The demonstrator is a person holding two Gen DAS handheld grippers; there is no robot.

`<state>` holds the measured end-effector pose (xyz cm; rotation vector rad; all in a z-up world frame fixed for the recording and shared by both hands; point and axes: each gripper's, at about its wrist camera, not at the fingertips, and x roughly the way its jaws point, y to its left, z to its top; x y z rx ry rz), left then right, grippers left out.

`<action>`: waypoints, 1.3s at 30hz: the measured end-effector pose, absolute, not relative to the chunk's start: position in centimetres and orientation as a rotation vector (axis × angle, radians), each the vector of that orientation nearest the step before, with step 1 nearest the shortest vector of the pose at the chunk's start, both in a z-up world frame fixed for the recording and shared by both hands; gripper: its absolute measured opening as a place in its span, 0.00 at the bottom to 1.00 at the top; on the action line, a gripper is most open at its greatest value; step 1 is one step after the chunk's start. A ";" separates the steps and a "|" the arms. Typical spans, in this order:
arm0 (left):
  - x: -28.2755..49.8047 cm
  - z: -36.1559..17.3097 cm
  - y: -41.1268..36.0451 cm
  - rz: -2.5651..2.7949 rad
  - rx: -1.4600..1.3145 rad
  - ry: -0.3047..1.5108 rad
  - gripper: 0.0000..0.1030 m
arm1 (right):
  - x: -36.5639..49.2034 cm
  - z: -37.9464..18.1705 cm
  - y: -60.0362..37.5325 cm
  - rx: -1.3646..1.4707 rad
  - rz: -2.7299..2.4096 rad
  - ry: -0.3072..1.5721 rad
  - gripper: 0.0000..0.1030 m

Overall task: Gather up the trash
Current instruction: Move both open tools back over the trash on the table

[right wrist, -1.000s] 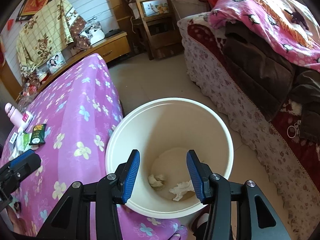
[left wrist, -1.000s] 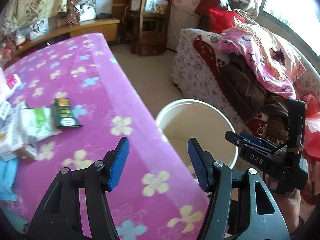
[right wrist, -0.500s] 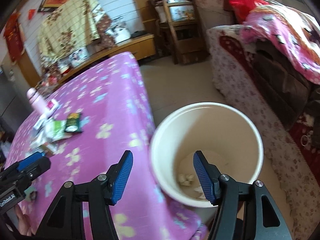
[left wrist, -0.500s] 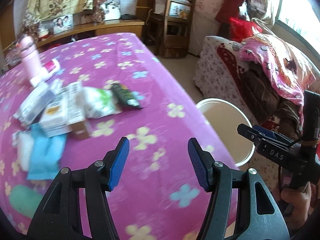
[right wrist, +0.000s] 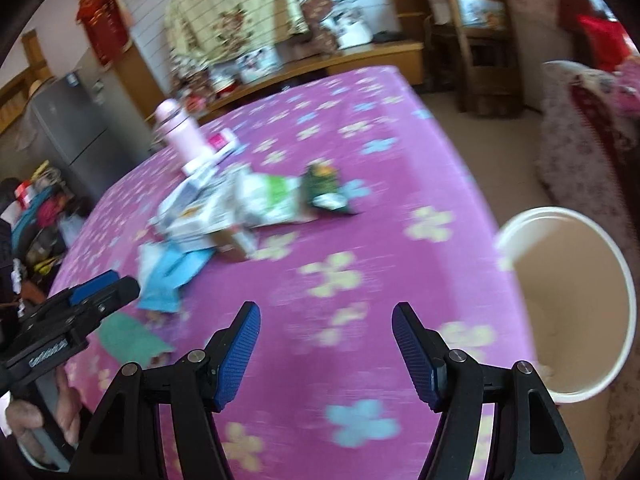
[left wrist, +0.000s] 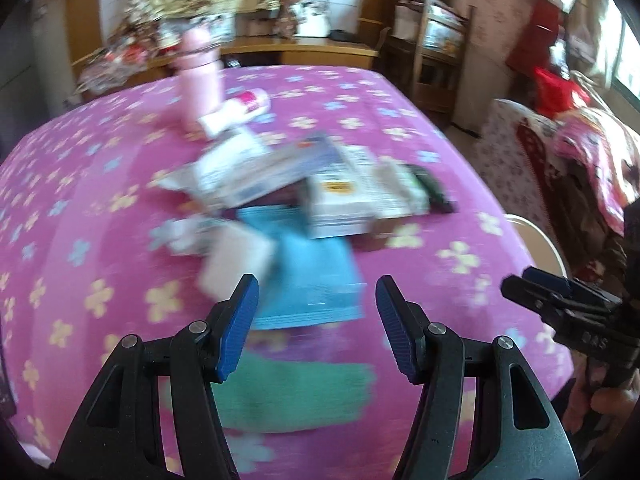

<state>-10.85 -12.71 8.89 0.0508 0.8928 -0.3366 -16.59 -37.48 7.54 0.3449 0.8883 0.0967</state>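
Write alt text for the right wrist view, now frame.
The right gripper, jaws open and empty, hangs over a pink flowered tablecloth with a blurred pile of wrappers and boxes ahead and a pink bottle behind it. A white bucket stands off the table's right edge; the left gripper enters at left.

Pink bottle (left wrist: 199, 76) upright on the flowered purple bench cloth (left wrist: 100, 168); wooden chair (right wrist: 476, 44) and grey refrigerator (right wrist: 76, 128) beyond.
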 end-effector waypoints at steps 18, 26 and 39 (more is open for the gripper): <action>-7.1 6.3 -8.3 -0.281 0.025 0.949 0.58 | -14.0 7.4 -30.4 0.241 0.196 0.930 0.68; -6.4 5.7 -8.8 -0.291 0.047 0.963 0.58 | -14.0 7.1 -30.6 0.251 0.190 0.940 0.69; -4.7 4.2 -9.3 -0.320 0.040 1.007 0.58 | -13.1 6.8 -30.0 0.256 0.199 0.957 0.69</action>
